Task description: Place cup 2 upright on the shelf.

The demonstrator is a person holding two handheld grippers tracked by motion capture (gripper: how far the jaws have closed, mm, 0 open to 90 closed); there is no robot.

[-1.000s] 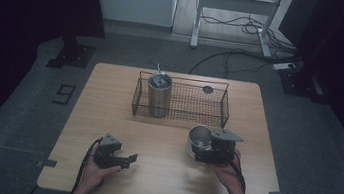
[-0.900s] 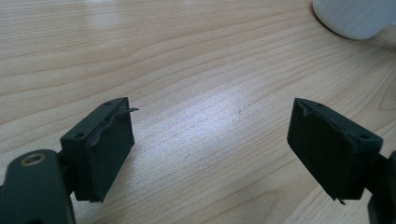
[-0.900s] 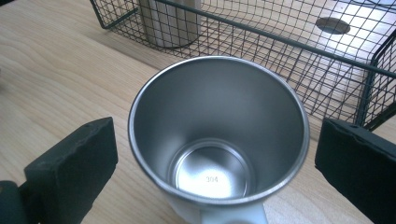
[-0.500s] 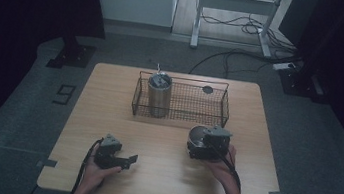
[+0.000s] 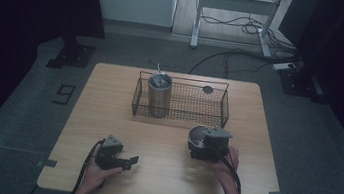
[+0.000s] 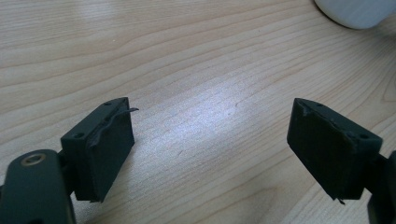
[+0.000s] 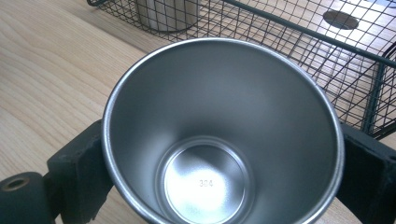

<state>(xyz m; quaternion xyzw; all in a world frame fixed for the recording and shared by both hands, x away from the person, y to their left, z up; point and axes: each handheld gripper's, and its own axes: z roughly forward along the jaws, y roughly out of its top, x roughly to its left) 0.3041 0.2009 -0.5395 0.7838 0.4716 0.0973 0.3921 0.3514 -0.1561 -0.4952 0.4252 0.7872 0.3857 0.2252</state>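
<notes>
A bare steel cup [image 7: 219, 140] stands upright on the wooden table [image 5: 164, 141], just in front of the wire basket [image 5: 183, 112]. My right gripper [image 7: 224, 168] is shut on the steel cup [image 5: 199, 133], one black jaw pressed to each side of its wall. The right gripper [image 5: 200, 143] is held by a hand at the table's right front. At the left front, my left gripper [image 5: 130, 162] rests low over the wood. In the left gripper view its jaws stand wide apart, so the left gripper [image 6: 210, 112] is open with only bare wood between them.
The basket [image 7: 289, 42] holds a tall steel tumbler [image 5: 159, 93] at its left end and a dark disc [image 5: 208, 89] toward its right. A pale rounded object [image 6: 355, 9] shows at the top edge of the left gripper view. Cables trail from both grippers toward the front edge.
My right gripper has slid a little to the left, bringing its jaws around the steel cup. The cup and my left gripper have stayed where they were.
</notes>
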